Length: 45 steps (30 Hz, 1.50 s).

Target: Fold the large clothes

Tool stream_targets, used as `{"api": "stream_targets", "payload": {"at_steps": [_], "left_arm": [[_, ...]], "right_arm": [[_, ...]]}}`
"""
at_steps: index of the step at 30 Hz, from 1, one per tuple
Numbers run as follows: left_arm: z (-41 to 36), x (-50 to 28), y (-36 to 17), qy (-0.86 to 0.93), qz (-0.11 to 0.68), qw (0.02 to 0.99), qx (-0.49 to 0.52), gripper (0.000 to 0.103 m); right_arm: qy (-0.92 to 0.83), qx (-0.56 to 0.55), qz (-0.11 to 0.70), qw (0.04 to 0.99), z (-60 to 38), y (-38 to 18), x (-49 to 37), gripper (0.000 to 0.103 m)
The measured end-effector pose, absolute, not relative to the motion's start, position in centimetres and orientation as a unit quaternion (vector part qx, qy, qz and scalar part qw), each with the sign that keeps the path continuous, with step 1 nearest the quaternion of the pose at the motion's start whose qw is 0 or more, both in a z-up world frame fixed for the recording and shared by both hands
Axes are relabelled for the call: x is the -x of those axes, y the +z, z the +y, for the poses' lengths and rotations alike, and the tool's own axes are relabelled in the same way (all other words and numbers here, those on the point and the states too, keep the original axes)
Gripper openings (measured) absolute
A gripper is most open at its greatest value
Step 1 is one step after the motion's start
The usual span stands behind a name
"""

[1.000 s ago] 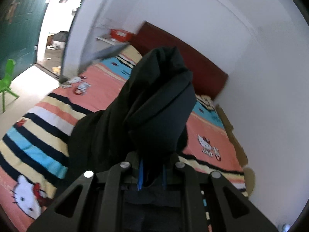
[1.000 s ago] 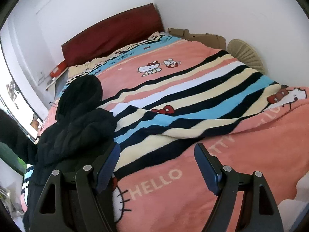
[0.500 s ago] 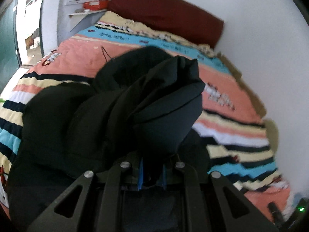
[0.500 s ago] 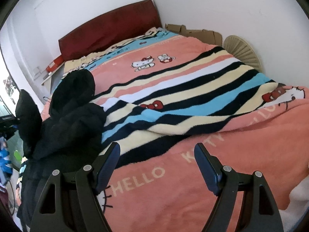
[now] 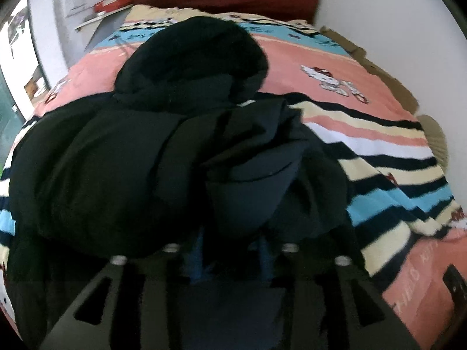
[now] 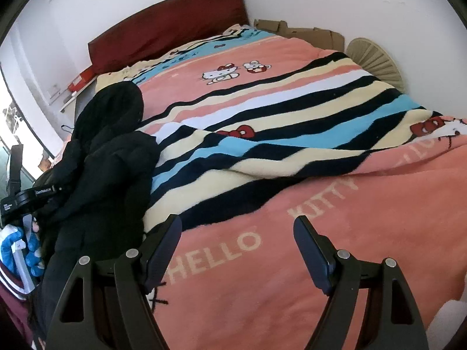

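My left gripper [image 5: 230, 250] tilts steeply down, its jaws opening with dark cloth between them. My right gripper [image 6: 236, 250] angles down too, jaws spread wide, nothing between.

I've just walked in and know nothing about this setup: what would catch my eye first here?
Probably the bright Hello Kitty blanket, pink with black, cream and blue stripes, covering the whole bed. Next, the bulky black jacket heaped along the bed's left edge, a fold of it between the opening jaws of the left gripper. The right gripper hovers open over the pink "HELLO" lettering, holding nothing.
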<state>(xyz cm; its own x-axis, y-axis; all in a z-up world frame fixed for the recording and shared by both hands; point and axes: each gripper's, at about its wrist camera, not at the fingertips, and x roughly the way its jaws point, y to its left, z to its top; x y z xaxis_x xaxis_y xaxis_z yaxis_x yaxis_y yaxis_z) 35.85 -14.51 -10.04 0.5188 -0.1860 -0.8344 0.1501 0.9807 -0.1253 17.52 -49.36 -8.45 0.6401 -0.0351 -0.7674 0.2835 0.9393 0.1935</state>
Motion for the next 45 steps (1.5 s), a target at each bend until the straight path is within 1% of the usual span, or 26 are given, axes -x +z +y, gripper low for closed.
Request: {"api": "stream_targets", "payload": {"at_steps": [1,3,8,13,16,22,26,29,36,40,45], "left_arm": [[-14.4,-35.6,-9.4,-0.101,0.479,0.872,0.017,0.057],[-14.7,-34.9,-8.2,-0.101,0.467,0.879,0.004,0.061],[-14.5,-33.6,-5.4,-0.123,0.446,0.886,0.0,0.061],[-11.3,-32.4,-2.4,-0.128,0.421,0.898,0.017,0.061],[-6.7,-32.4,-1.2,-0.105,0.414,0.904,0.026,0.061],[3.1,-33.7,-1.0,-0.045,0.41,0.911,0.022,0.061],[7.6,-35.6,-1.6,-0.027,0.408,0.912,0.024,0.061],[9.4,-37.5,-2.6,-0.025,0.408,0.912,0.024,0.061],[10.3,-41.9,-6.5,-0.043,0.416,0.908,0.024,0.061],[10.0,-43.0,-9.2,-0.053,0.421,0.905,0.026,0.061],[9.4,-41.8,-12.6,-0.077,0.421,0.903,0.046,0.062]], "right_arm": [[-0.089,-0.15,0.415,0.893,-49.2,-8.4,-17.5,0.078],[-0.087,-0.151,0.414,0.893,-48.9,-8.2,-17.5,0.078],[-0.077,-0.146,0.407,0.898,-47.3,-7.2,-17.4,0.078],[-0.063,-0.13,0.406,0.903,-45.1,-6.2,-17.9,0.078],[-0.051,-0.119,0.405,0.905,-43.1,-5.6,-18.7,0.078],[-0.01,-0.084,0.403,0.911,-36.7,-4.6,-22.1,0.078],[0.021,-0.059,0.403,0.913,-31.4,-4.1,-25.9,0.078],[0.04,-0.04,0.404,0.913,-27.6,-4.0,-29.1,0.078],[0.083,-0.007,0.408,0.909,-20.2,-5.2,-36.0,0.078],[0.091,0.012,0.42,0.903,-17.7,-7.5,-39.0,0.078],[0.089,0.006,0.454,0.887,-18.4,-11.9,-39.5,0.078]]}}
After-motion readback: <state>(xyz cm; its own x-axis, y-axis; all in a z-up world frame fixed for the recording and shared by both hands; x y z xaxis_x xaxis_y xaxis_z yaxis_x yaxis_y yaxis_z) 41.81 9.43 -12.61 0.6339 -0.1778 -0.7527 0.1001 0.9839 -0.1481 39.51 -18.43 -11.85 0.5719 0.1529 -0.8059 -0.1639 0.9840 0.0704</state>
